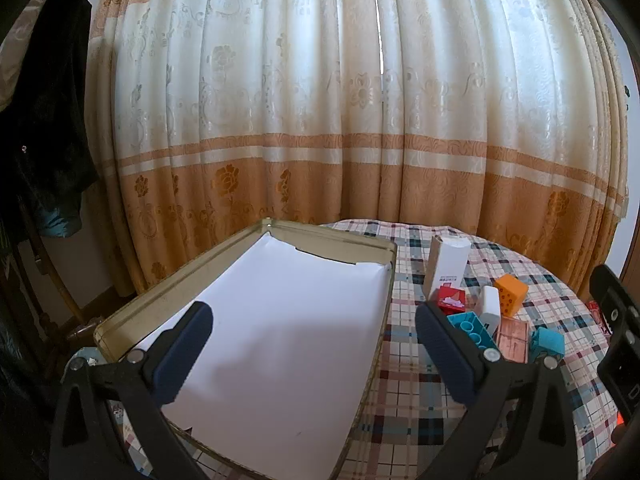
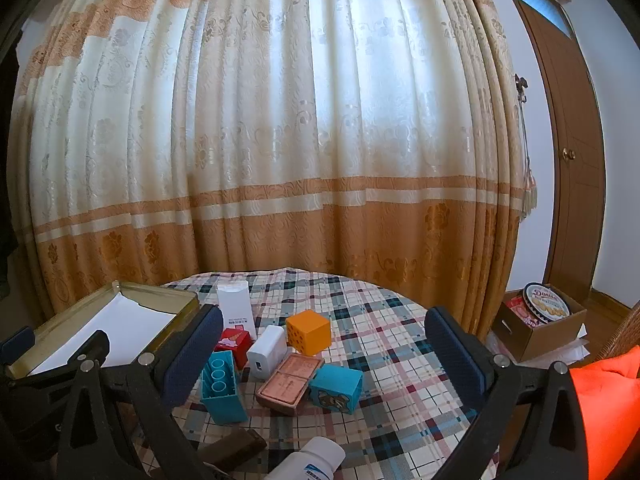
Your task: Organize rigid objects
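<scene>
A gold metal tin [image 1: 352,240] [image 2: 48,324] lined with white paper lies at the table's left. My left gripper [image 1: 314,324] hovers open over it, nothing between its fingers. To the tin's right sits a cluster: a tall white box [image 1: 446,266] [image 2: 236,306], a red box [image 1: 451,298] [image 2: 236,342], a white charger [image 1: 490,308] [image 2: 266,352], an orange cube [image 1: 510,294] [image 2: 309,331], a teal block with holes [image 1: 472,330] [image 2: 222,386], a copper-brown block [image 1: 514,338] [image 2: 290,378] and a teal cube [image 1: 547,342] [image 2: 336,388]. My right gripper [image 2: 324,340] is open above the cluster.
The round table wears a plaid cloth [image 2: 392,344]. A white bottle [image 2: 308,460] and a dark brown bar [image 2: 232,450] lie at the near edge. Curtains [image 2: 280,140] hang close behind. A cardboard box with a cookie tin [image 2: 546,306] sits on the floor right; a door [image 2: 576,152] beyond.
</scene>
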A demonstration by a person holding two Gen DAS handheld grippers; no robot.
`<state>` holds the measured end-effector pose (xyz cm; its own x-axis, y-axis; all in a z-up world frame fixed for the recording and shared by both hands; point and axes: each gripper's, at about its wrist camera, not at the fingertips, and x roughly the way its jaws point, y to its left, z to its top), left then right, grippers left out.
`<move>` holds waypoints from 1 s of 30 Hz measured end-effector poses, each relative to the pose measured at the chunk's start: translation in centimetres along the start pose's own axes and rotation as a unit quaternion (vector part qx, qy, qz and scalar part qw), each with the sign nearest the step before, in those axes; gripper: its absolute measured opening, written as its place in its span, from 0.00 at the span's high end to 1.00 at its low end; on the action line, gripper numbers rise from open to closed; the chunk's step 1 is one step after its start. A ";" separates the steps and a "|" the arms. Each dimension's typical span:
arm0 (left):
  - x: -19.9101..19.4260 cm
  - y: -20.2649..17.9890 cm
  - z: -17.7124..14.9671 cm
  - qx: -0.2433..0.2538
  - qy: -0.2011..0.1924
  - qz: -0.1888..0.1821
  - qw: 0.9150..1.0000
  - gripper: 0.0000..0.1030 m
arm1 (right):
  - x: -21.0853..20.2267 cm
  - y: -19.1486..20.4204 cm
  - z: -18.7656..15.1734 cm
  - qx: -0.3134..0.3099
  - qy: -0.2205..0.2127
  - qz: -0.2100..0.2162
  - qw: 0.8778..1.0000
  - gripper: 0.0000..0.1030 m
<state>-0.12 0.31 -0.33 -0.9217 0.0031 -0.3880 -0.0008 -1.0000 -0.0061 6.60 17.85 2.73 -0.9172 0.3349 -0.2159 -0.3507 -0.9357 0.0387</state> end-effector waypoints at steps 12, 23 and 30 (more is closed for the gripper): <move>0.0 0.0 0.0 0.000 0.001 0.000 1.000 0.00 | -0.1 0.1 0.0 0.000 0.001 0.000 1.000 0.01; 0.0 0.0 0.1 0.000 0.002 0.000 1.000 0.00 | 0.0 0.0 -0.5 0.000 0.002 -0.003 1.000 0.01; 0.0 0.0 0.1 0.000 0.003 0.000 1.000 0.00 | 0.1 0.0 -0.5 0.000 0.004 -0.003 1.000 0.01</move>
<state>-0.18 0.30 -0.29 -0.9196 0.0025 -0.3928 -0.0001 -1.0000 -0.0061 6.60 17.80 2.21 -0.9136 0.3400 -0.2230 -0.3565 -0.9336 0.0370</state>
